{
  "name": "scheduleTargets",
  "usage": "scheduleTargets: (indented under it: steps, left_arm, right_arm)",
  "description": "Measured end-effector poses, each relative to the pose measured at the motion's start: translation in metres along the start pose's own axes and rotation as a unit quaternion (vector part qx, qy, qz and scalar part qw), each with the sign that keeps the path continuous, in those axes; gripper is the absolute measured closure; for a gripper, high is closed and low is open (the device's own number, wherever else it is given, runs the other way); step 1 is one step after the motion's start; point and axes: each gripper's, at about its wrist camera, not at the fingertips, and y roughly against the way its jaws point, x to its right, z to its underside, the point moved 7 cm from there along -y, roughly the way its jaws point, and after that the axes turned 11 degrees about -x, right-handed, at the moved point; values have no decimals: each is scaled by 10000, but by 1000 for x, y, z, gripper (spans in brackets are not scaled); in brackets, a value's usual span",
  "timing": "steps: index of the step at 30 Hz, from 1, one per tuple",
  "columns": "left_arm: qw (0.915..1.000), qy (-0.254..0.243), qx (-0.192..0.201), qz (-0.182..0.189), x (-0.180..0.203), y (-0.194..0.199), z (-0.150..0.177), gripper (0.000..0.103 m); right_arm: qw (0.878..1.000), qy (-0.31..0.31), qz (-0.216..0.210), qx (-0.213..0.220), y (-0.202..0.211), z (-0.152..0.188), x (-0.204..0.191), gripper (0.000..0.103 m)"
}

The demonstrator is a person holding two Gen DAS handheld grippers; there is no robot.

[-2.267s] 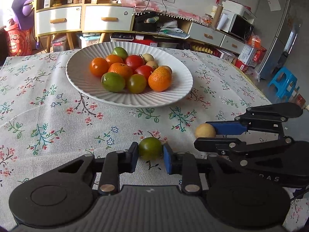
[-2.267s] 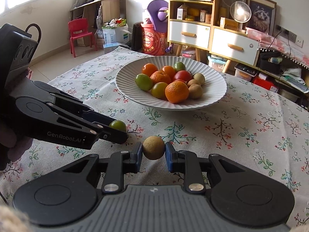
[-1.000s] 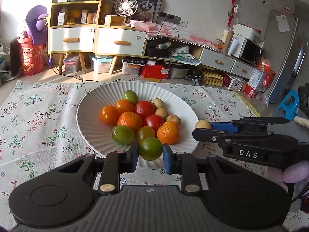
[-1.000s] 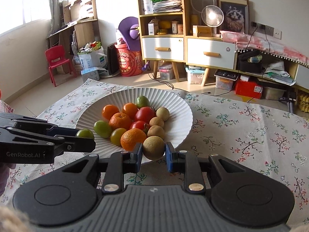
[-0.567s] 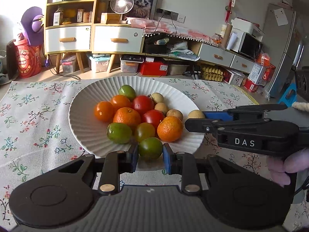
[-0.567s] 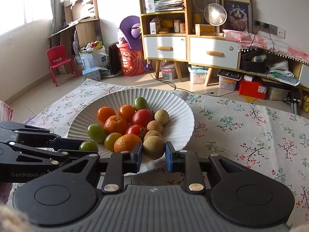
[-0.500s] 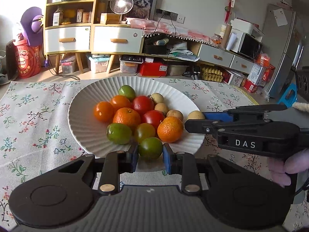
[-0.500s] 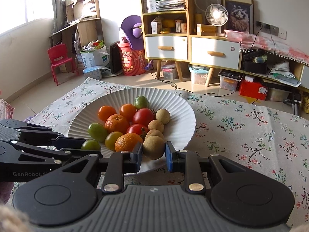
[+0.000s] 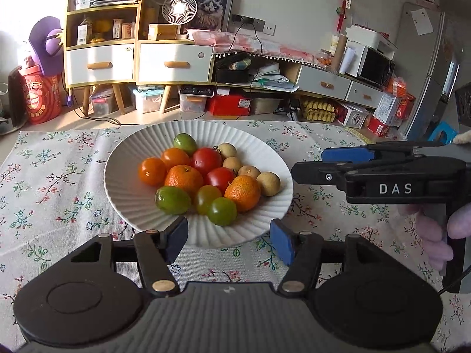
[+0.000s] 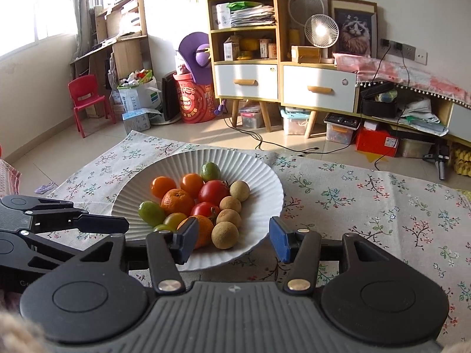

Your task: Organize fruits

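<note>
A white ribbed plate (image 9: pixel 129 182) (image 10: pixel 265 188) on the floral tablecloth holds several oranges, red and green tomatoes and tan round fruits. A green tomato (image 9: pixel 222 211) lies at the plate's near edge, just beyond my open, empty left gripper (image 9: pixel 229 239). A tan round fruit (image 10: pixel 225 234) (image 9: pixel 268 179) lies at the plate's near right, just beyond my open, empty right gripper (image 10: pixel 234 239). The right gripper also shows at the right in the left wrist view (image 9: pixel 312 163). The left gripper shows at the left in the right wrist view (image 10: pixel 117 225).
The floral tablecloth (image 9: pixel 59 200) covers the table around the plate. Beyond the table's far edge stand wooden shelves with white drawers (image 10: pixel 247 81), a small fan (image 10: pixel 321 31), a red child's chair (image 10: pixel 88 100) and floor clutter.
Both grippers have opened. The green tomato left the left gripper and the tan fruit left the right gripper; both now lie on the plate. Both grippers have drawn back slightly.
</note>
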Motion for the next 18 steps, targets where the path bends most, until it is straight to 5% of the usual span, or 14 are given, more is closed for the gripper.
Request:
scheduleTargets:
  steps: [7, 18]
  left_arm:
    - [9985, 214, -379, -339, 5, 19, 21, 17]
    - [9897, 726, -712, -1004, 5, 47, 52, 8]
  right_arm:
    - [9981, -523, 272, -151, 22, 9, 7, 29]
    - [9922, -662, 749, -740, 39, 53, -21, 12]
